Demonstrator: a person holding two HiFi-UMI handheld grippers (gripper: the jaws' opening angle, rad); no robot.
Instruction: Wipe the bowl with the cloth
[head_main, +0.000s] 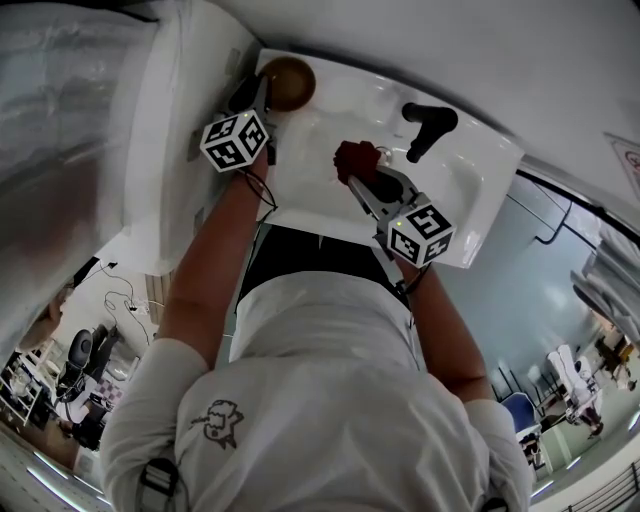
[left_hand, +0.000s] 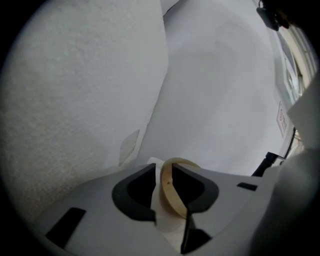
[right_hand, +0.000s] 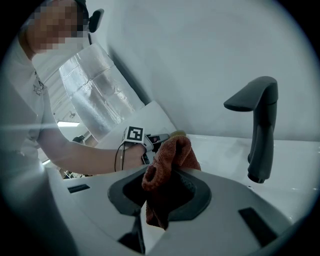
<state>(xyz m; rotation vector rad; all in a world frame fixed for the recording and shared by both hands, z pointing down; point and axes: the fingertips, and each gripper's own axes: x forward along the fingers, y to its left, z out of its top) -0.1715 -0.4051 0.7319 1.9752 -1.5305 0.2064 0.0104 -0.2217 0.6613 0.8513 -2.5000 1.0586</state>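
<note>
1. A round, tan wooden bowl (head_main: 287, 82) is sitting in the far left corner of a white ceramic sink (head_main: 470, 190), its opening facing up toward the head view.
2. The left gripper (left_hand: 164, 169) is reaching to that bowl, with the near rim passing between its two dark jaws. The jaws are standing apart around the thin rim. A sliver of white is showing between the rim and one pad, so they are bracketing it and not clamping it.
3. The right gripper (right_hand: 169, 172) is pinching a rust-red terry cloth (head_main: 357, 158). Its jaws are closing on bunched fabric, with a fold rising above them and a tail hanging below.
4. That cloth is hovering over the middle of the sink, well apart from the bowl and just beside a curved black tap (head_main: 428, 128).
5. From the right gripper, the bowl is lying ahead and to the left, beyond the cloth — the left gripper is by far the nearer of the two.
6. Judging from this, the wiping is not yet under way. The cloth is needing to travel across to the bowl's corner, and the bowl is probably needing a firmer hold on its rim so it is not sliding under the rubbing.
</note>
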